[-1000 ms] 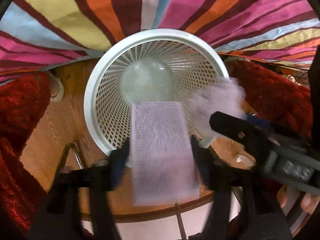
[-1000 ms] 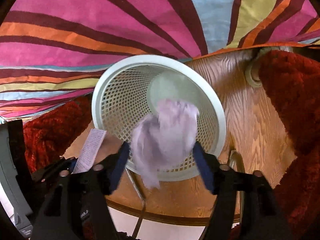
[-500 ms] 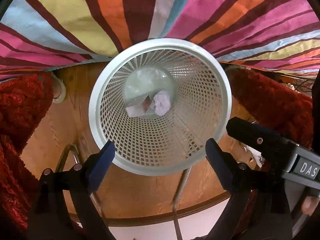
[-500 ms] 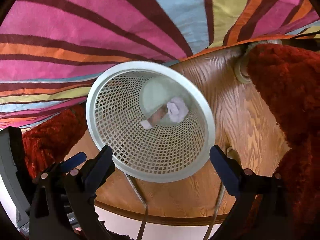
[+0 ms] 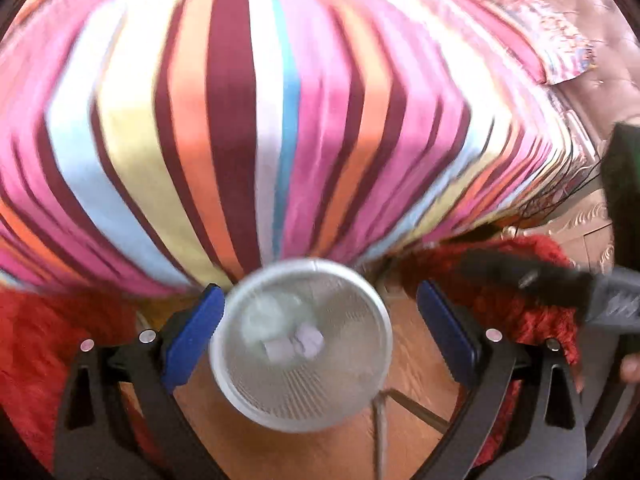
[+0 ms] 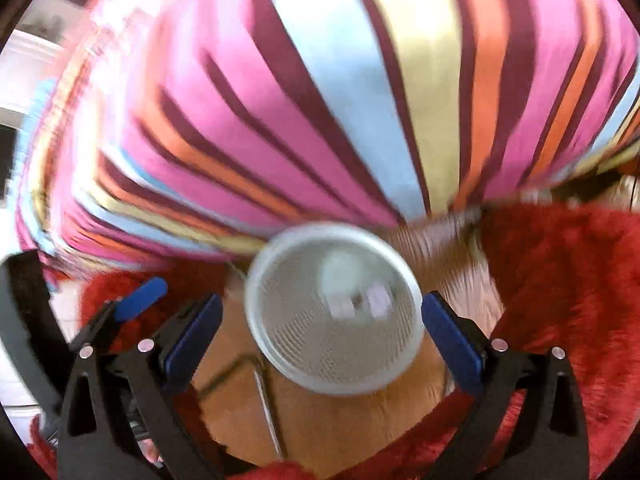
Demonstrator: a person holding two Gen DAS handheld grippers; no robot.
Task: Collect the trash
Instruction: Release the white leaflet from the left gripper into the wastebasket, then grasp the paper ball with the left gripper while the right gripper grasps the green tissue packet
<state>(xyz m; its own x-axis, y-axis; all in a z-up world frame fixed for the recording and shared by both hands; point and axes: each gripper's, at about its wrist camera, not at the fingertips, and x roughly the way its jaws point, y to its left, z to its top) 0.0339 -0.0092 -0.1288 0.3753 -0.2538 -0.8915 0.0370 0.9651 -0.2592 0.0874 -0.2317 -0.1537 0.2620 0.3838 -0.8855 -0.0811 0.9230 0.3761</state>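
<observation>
The wooden floor (image 5: 416, 376) carries a white mesh basket (image 5: 360, 392) (two trash pieces inside), red shaggy rugs (image 6: 568, 288), and a striped cloth (image 5: 240, 120).

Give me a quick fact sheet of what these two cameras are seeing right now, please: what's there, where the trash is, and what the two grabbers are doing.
Bin: white mesh wastebasket, standing on a wooden floor
Trash: two pale paper pieces lying at the bin's bottom
Left gripper: open, empty, above the bin
Right gripper: open, empty, above the bin
Surroundings: striped fabric behind the bin, red shaggy rug beside it
Image quality: both views motion-blurred
</observation>
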